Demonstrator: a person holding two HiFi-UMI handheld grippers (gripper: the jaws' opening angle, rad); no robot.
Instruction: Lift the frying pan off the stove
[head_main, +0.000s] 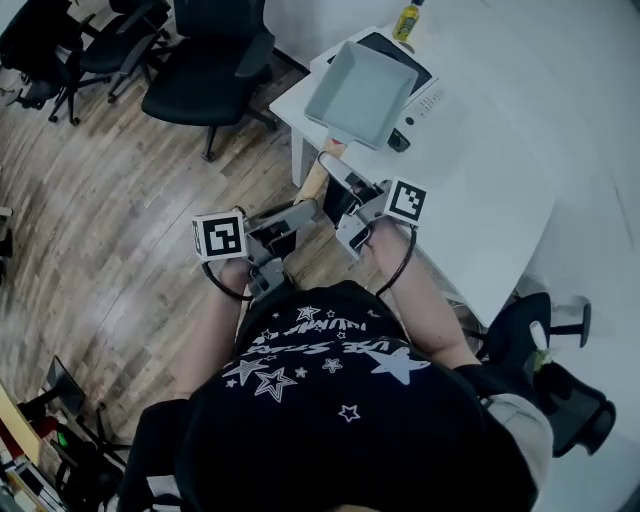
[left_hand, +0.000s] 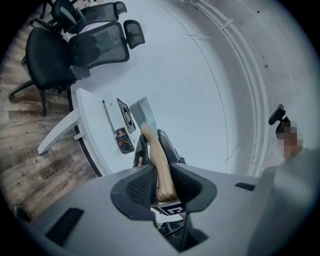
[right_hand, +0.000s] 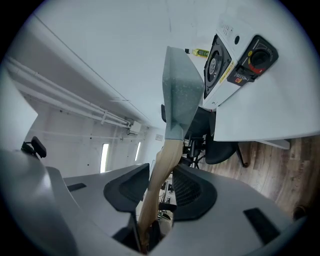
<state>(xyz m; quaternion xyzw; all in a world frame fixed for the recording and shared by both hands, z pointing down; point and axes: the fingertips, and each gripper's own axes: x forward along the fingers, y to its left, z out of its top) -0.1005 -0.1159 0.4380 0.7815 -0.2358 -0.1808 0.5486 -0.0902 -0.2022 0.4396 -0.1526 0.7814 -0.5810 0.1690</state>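
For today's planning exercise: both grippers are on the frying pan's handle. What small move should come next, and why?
Probably raise both grippers together, keeping the frying pan level. The left gripper and right gripper are each closed on the wooden handle, and the pan is over the stove, so lifting clear remains.

1. I see the frying pan (head_main: 362, 92) as matt grey metal, faintly speckled.
2. Its handle (right_hand: 161, 167) looks like pale wood, smooth with a dull finish.
3. The fingers (left_hand: 141, 186) are matt dark plastic, and their pad faces have a rough, mesh-like texture.
4. The stove (right_hand: 235, 47) has a glossy white plastic body and a dark, smooth top.
5. The worktop (head_main: 500, 190) is smooth and white.
6. The floor (head_main: 110, 210) is grained wood planking with a light sheen.
7. The far chair (left_hand: 97, 47) has a black mesh cloth back.
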